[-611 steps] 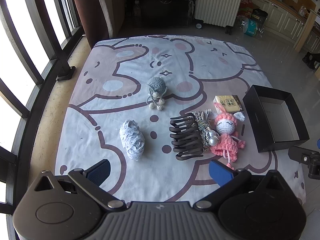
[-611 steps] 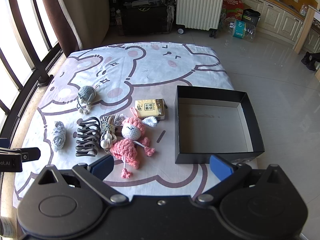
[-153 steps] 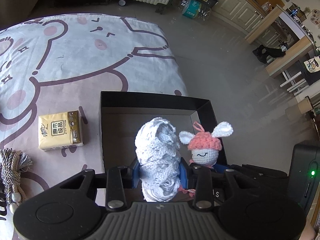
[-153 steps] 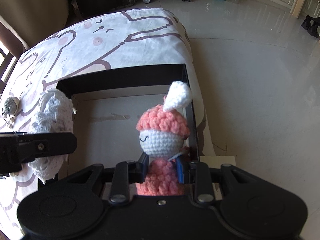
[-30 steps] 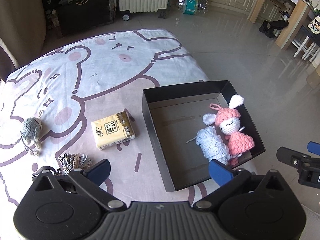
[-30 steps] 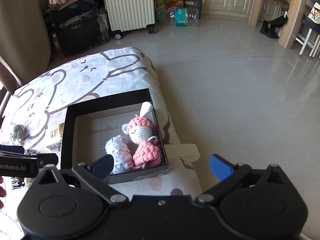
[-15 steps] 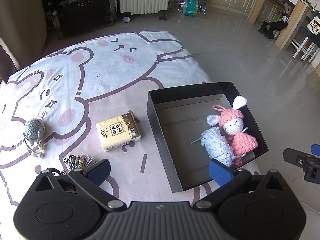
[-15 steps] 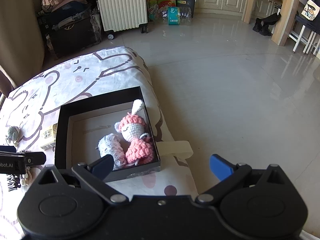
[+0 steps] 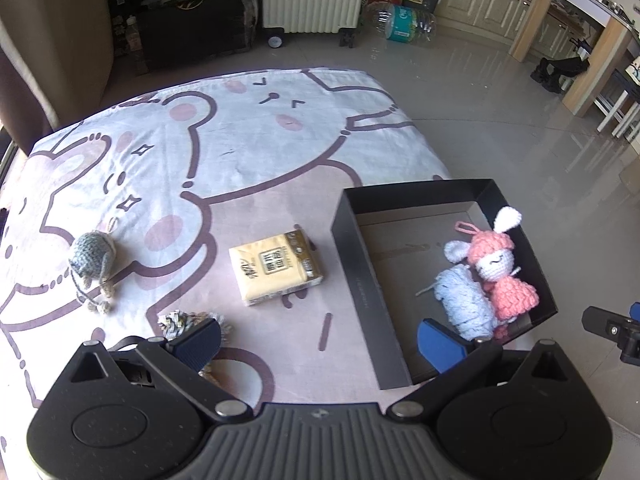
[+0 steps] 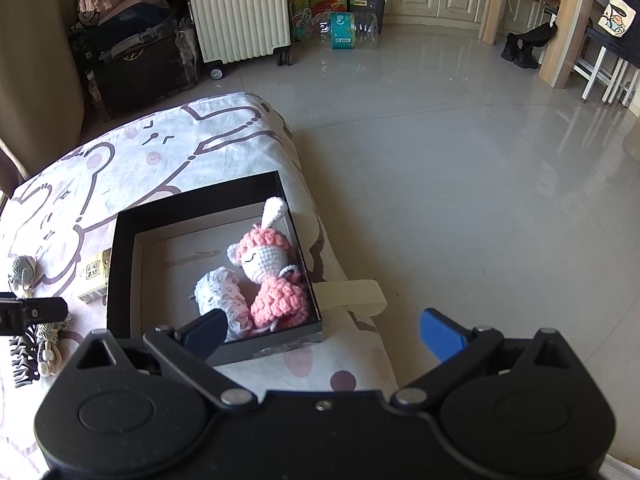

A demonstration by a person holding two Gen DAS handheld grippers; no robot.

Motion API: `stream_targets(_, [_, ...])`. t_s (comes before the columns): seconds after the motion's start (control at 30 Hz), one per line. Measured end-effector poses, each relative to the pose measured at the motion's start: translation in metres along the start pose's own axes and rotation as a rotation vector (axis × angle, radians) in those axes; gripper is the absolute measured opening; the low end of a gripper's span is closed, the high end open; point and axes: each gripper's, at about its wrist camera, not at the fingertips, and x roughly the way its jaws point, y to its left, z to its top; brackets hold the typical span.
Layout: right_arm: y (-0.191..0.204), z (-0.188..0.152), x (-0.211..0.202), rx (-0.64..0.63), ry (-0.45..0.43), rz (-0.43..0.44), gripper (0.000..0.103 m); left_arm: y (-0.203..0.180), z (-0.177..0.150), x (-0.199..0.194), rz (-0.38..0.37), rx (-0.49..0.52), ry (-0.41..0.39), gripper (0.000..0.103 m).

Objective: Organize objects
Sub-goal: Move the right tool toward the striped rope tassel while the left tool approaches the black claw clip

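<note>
We are holding the left gripper (image 9: 320,340) spread wide and empty above the bear-print blanket (image 9: 248,140), using the black box (image 9: 360,280) as our landmark. Far to the box's left the grey crochet toy (image 9: 91,257) is lying; nearer, the striped tassel (image 9: 180,322) is peeking out; just left of the box the tissue pack (image 9: 275,267) is resting. Inside the box, the pale blue lace roll (image 9: 464,304) is lying against the pink crochet bunny doll (image 9: 502,272). Our right gripper (image 10: 322,334) is hanging open too, gripping nothing, beyond the box's near right corner.
</note>
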Motion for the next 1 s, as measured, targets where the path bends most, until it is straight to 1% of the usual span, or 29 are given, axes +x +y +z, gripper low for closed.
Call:
stream_targets(0.17, [0.013, 0.003, 0.004, -0.005, -0.003, 0.009, 0.103, 0.025, 0.0, -0.001, 0.021, -0.029, 0.0, 0.103])
stream_targets(0.33, [0.037, 0.009, 0.006, -0.024, -0.01, 0.035, 0.103, 0.053, 0.0, -0.008, 0.043, -0.063, -0.009, 0.103])
stream_targets(0.57, [0.082, 0.018, 0.006, -0.082, -0.02, 0.081, 0.103, 0.102, -0.005, -0.023, 0.076, -0.163, -0.022, 0.103])
stream_targets(0.87, [0.14, 0.02, 0.006, -0.144, -0.018, 0.142, 0.103, 0.154, -0.016, -0.041, 0.135, -0.231, -0.036, 0.103])
stream_targets(1.0, [0.163, 0.02, 0.005, -0.168, -0.02, 0.172, 0.103, 0.172, -0.022, -0.047, 0.155, -0.254, -0.036, 0.103])
